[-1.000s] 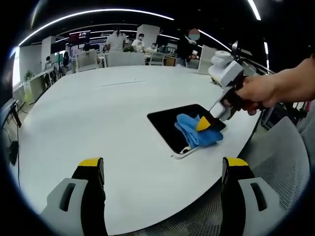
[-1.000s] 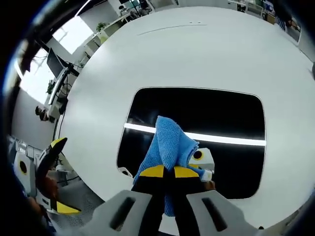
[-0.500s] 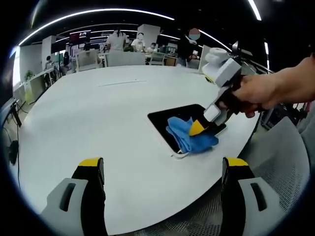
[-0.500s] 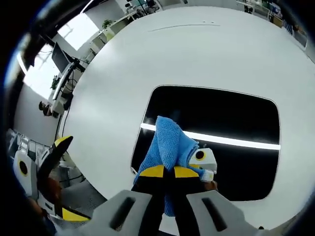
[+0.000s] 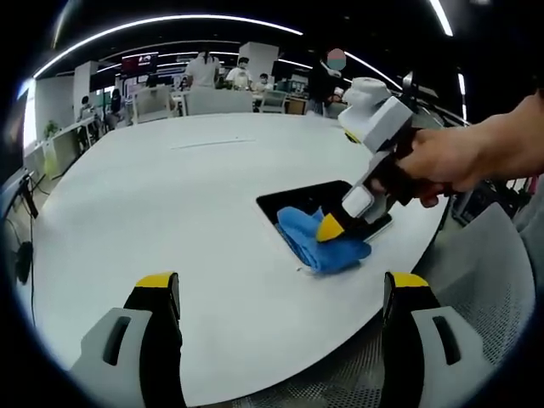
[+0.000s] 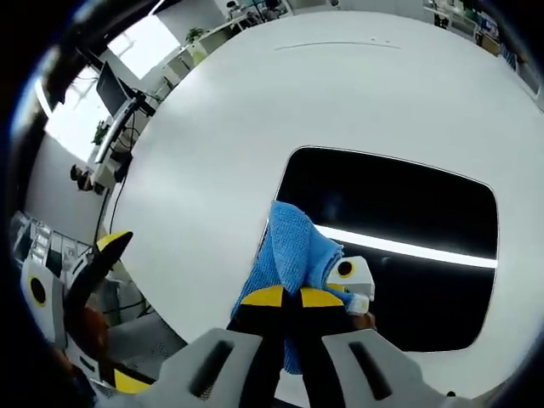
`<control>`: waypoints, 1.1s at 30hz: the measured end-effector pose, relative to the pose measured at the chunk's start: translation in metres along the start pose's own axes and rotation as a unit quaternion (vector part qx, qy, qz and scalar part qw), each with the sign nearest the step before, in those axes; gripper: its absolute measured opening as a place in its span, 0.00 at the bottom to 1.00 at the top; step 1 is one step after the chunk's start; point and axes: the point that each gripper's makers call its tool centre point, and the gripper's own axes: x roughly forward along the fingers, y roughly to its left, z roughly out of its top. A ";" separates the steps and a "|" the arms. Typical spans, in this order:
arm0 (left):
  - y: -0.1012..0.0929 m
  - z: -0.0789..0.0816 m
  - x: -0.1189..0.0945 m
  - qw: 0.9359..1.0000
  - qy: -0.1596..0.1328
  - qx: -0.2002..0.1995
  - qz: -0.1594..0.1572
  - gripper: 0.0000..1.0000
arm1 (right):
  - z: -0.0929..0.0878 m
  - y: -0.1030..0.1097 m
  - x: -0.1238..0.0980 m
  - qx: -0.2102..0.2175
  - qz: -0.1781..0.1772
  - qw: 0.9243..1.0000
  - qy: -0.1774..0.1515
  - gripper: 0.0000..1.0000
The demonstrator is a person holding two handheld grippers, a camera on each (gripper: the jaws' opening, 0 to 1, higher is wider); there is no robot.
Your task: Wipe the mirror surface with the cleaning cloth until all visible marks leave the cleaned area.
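Mirror: dark rectangular mirror [image 6: 399, 212] lies flat on the white counter [image 5: 170, 195], near the counter's edge on the person's side; in the right gripper view it reflects a bright light strip. In the left gripper view the mirror [image 5: 297, 200] is partly covered by cloth and tool.
Cloth: blue cleaning cloth [image 6: 289, 251] is bunched and pressed down at the mirror's near corner, part on the glass and part spilling over the mirror's edge onto the counter. In the left gripper view the cloth [image 5: 310, 242] sits under the yellow tip of the other tool.
Right tool: right tool [image 6: 283, 297] has its yellow-tipped jaws closed together on the cloth, which rises between and above them. From the left gripper view the right tool [image 5: 327, 228] slants down to the cloth, held by a hand [image 5: 446, 166] coming in from the right.
Left tool: left tool [image 5: 280, 293] is well apart from the mirror, above the counter's near edge, jaws spread wide with nothing between them. In the right gripper view the left tool [image 6: 93, 280] appears at the left, beside the counter's rim.
Marks: cannot tell whether any smudges are on the glass; the surface reads as dark reflection.
Background: open office with people [image 5: 204, 68] standing beyond the far side of the counter.
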 end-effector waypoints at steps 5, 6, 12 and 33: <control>0.001 -0.001 0.000 1.000 0.001 -0.001 0.002 0.99 | 0.001 0.004 0.000 -0.001 0.002 1.000 0.004 0.00; 0.000 -0.001 0.000 1.000 0.002 -0.001 0.002 0.99 | 0.002 0.004 0.002 -0.001 0.003 1.000 0.005 0.00; 0.001 0.000 0.000 1.000 0.001 -0.002 0.004 0.99 | 0.002 0.005 0.002 -0.011 0.004 1.000 0.005 0.00; 0.001 -0.001 0.000 1.000 0.003 0.001 0.003 0.99 | 0.001 0.006 -0.002 -0.026 0.006 1.000 0.009 0.00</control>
